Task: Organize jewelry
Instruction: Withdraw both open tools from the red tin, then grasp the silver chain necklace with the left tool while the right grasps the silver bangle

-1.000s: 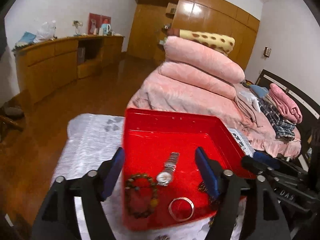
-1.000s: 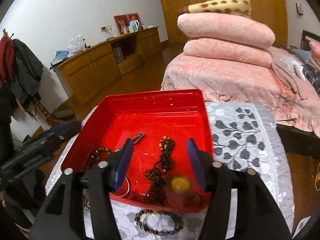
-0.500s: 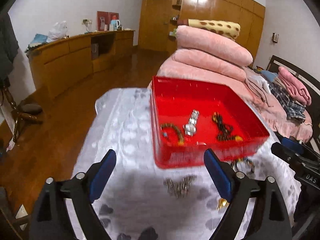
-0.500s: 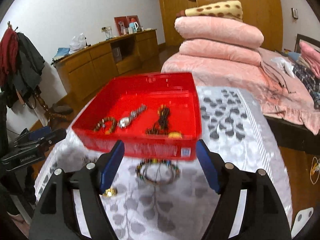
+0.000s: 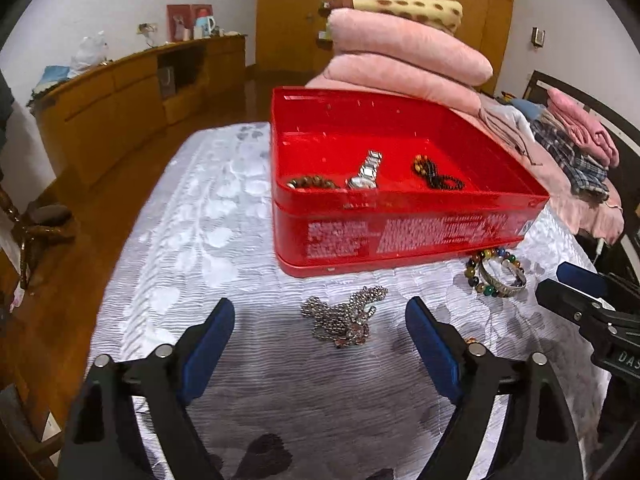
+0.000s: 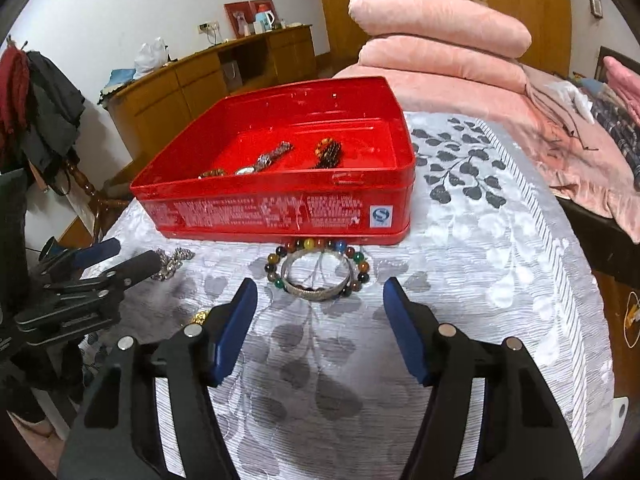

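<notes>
Jaws of left gripper (image 5: 320, 330) and right gripper (image 6: 320, 304) are closing from wide, both empty, touching nothing.

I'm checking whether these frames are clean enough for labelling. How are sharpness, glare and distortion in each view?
Left wrist view: strong fisheye bending, dark corners; silver chain slightly soft, white print on the red tin smeared. Right wrist view: same bending; beaded bracelet and silver bangle crisp, mild ceiling-light sheen on the wardrobe.
</notes>
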The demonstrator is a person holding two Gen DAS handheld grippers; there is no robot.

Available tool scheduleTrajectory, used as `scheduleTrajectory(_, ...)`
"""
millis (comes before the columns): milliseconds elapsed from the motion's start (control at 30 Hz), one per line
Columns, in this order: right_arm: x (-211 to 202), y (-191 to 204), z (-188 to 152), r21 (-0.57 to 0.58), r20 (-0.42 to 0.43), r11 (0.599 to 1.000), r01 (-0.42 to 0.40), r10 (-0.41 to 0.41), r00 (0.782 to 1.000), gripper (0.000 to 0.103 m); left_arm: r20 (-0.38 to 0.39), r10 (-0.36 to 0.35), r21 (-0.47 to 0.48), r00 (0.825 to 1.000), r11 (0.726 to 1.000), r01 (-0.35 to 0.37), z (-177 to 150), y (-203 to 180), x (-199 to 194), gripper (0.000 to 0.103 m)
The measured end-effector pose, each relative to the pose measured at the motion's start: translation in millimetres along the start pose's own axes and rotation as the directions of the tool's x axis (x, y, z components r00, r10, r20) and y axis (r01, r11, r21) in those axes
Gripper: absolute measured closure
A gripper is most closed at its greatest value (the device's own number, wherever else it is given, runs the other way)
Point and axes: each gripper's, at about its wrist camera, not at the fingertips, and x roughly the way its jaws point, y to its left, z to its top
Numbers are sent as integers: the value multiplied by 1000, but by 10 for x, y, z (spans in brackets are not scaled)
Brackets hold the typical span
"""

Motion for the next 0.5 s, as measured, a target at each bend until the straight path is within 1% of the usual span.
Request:
scheduleTrajectory(233,53,-25,-2,5,-10,1000,0,0,1000,40,-62,-22,-11,998,1000,21,32,6,178,25)
scheduleTrajectory(367,92,-54,-3,11,-17,1000,-3,4,1000,40,-82,-15,17,997,1000,16,55,-67,235,25)
scheduleTrajectory(400,103,-60,-1,12,-18,1000,-4,4,1000,40,-86,-10,25,996,1000,12,53,-82,249,28)
scheduleTrajectory(433,112,-66,4,12,-20,1000,-6,6,1000,41,-88,6,38,996,999,-3,51,-106,254,33)
scheduleTrajectory(500,127,-76,15,11,-22,1000,-8,8,1000,42,-79,10,45,997,999,-7,69,-132,246,56)
